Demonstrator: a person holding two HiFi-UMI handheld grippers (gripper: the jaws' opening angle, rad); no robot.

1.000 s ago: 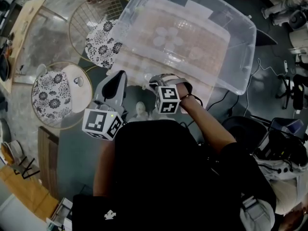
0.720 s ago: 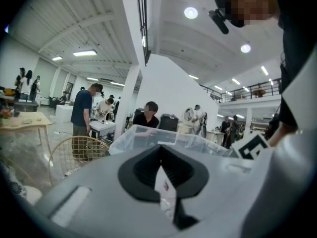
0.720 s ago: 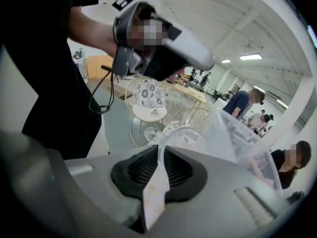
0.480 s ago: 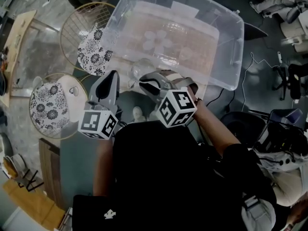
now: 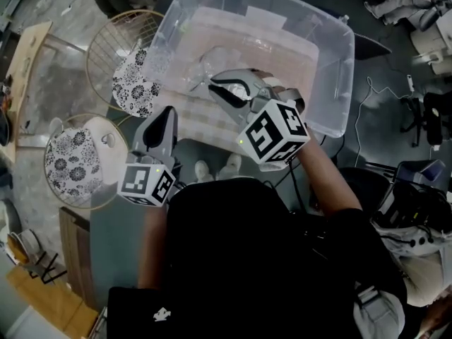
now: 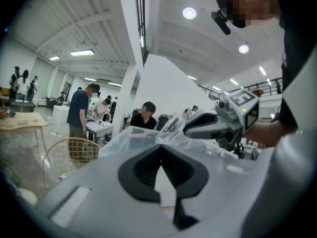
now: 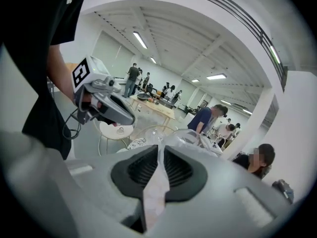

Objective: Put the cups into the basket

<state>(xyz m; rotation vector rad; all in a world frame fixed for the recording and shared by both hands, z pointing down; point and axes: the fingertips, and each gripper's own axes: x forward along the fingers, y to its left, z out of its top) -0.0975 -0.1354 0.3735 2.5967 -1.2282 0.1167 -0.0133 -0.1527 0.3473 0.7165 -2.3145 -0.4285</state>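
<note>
Pinching the wall of the thin clear plastic cup (image 5: pixel 214 61) above the large clear plastic basket (image 5: pixel 337 76), the right gripper (image 7: pixel 160 148) should, I think, lower inside the basket before releasing. The left gripper (image 6: pixel 161 147) is closed and empty, just outside the basket.

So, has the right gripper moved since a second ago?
Yes. The right gripper, holding a cup, went forward from the bin's near rim to over its inside.
</note>
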